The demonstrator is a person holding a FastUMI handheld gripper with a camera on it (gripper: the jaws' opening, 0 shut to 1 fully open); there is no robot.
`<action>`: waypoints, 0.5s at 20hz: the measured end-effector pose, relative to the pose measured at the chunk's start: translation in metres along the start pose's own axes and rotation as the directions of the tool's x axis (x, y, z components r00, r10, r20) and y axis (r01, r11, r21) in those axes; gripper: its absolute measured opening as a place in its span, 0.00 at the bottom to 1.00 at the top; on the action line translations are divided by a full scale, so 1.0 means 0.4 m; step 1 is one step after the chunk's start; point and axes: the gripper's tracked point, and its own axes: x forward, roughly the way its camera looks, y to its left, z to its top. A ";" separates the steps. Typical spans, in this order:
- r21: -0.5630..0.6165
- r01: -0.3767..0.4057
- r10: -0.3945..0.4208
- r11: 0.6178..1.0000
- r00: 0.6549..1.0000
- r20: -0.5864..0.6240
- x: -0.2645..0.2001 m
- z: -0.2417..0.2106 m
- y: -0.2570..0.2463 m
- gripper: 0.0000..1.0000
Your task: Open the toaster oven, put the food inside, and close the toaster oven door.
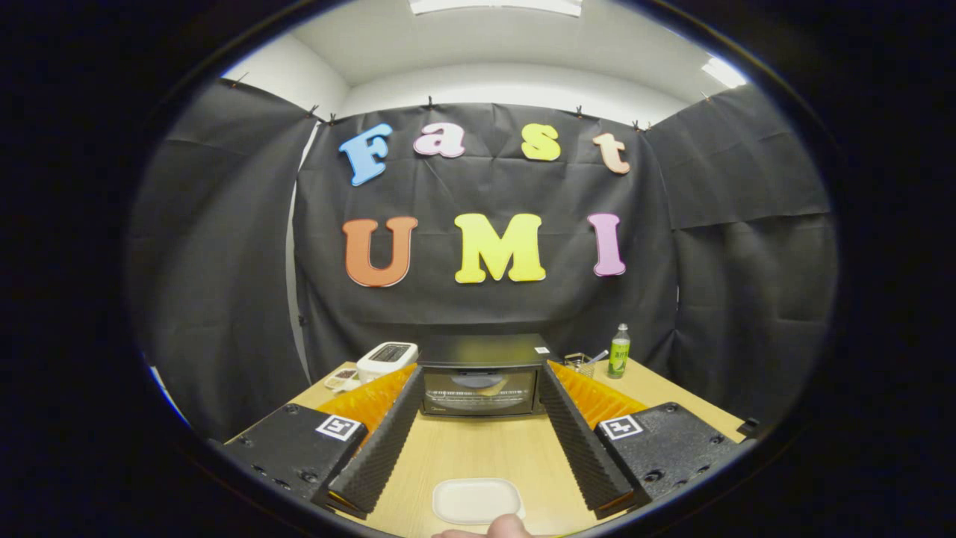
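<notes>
Both my gripper point(478, 377) fingers spread wide, holding nothing | toaster oven point(482, 377) beyond, door shut | white tray point(476, 499) between fingers

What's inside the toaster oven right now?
Toaster oven door is shut; a rack shows dimly through the glass, anything else unclear. Gripper open, fingers pointing at it.
</notes>
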 end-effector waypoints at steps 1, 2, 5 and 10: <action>-0.003 -0.001 0.001 1.000 1.000 -0.002 0.000 0.000 0.000 1.00; -0.006 0.002 -0.002 1.000 1.000 -0.001 0.000 0.004 -0.004 1.00; 0.001 0.019 -0.019 1.000 1.000 0.009 -0.005 0.015 -0.017 1.00; 0.011 0.048 -0.048 0.999 0.999 0.008 -0.013 0.013 -0.043 1.00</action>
